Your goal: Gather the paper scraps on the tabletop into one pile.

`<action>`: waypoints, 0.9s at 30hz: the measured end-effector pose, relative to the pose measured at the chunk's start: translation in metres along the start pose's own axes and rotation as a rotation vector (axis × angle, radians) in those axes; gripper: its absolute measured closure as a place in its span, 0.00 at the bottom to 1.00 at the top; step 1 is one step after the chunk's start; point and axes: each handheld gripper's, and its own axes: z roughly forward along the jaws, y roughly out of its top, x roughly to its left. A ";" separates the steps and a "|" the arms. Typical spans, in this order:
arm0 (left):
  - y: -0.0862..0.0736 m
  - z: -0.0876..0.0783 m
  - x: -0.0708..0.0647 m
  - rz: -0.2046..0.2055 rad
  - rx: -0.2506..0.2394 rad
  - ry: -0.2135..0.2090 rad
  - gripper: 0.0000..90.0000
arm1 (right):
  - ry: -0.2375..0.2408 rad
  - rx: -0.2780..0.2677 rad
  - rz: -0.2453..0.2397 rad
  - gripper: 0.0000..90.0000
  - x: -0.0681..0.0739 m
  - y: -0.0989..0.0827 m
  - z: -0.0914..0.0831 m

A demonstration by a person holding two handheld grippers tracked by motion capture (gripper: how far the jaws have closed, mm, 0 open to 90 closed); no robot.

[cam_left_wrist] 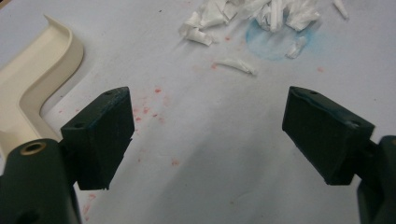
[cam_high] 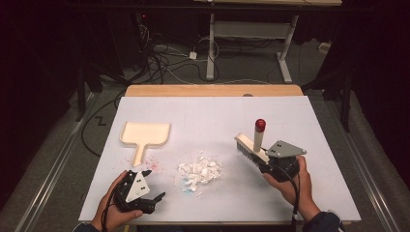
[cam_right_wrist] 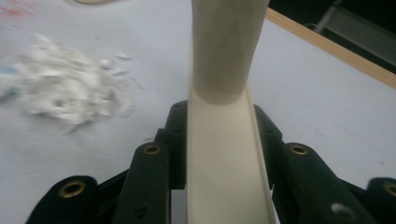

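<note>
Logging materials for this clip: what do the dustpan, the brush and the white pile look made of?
Dustpan: cream, smooth, moulded rim, likely plastic. Brush: matching cream body, probably plastic, red-capped handle; bristle material unclear. Pile: white curled, torn scraps, seemingly paper.

Behind white table (cam_high: 300, 116): cables (cam_high: 169, 53) on grey floor, white desk frame (cam_high: 251, 31), black drapes L+R.

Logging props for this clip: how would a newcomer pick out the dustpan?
On the white table, look left of the pile of white paper scraps. The cream dustpan lies flat there, handle toward the left gripper. Unlike the brush, it is held by nothing.
</note>
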 end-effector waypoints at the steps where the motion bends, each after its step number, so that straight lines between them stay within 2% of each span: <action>1: 0.000 0.000 0.000 -0.001 0.000 0.000 0.18 | -0.033 0.015 -0.010 0.75 0.001 -0.001 0.007; 3: 0.000 0.000 0.000 -0.002 0.002 0.001 0.18 | -0.062 0.035 0.005 0.75 0.002 -0.003 0.019; 6: 0.000 0.000 0.000 -0.002 0.001 0.001 0.18 | -0.067 0.033 0.021 0.75 0.010 -0.001 0.032; 10: 0.000 0.001 0.000 -0.005 0.001 0.000 0.18 | -0.057 0.023 0.002 0.75 0.029 0.008 0.044; 13: 0.000 0.000 0.000 -0.006 0.001 0.000 0.18 | -0.019 0.012 -0.019 0.75 0.046 0.017 0.053; 16: 0.000 0.000 -0.001 -0.010 -0.003 0.000 0.18 | 0.015 -0.004 -0.002 0.75 0.061 0.026 0.063; 20: -0.001 0.000 0.000 -0.015 -0.007 -0.001 0.18 | 0.047 -0.012 -0.028 0.75 0.079 0.034 0.072; 27: -0.001 -0.001 0.000 -0.017 -0.013 -0.004 0.18 | 0.147 -0.061 -0.015 0.75 0.092 0.042 0.069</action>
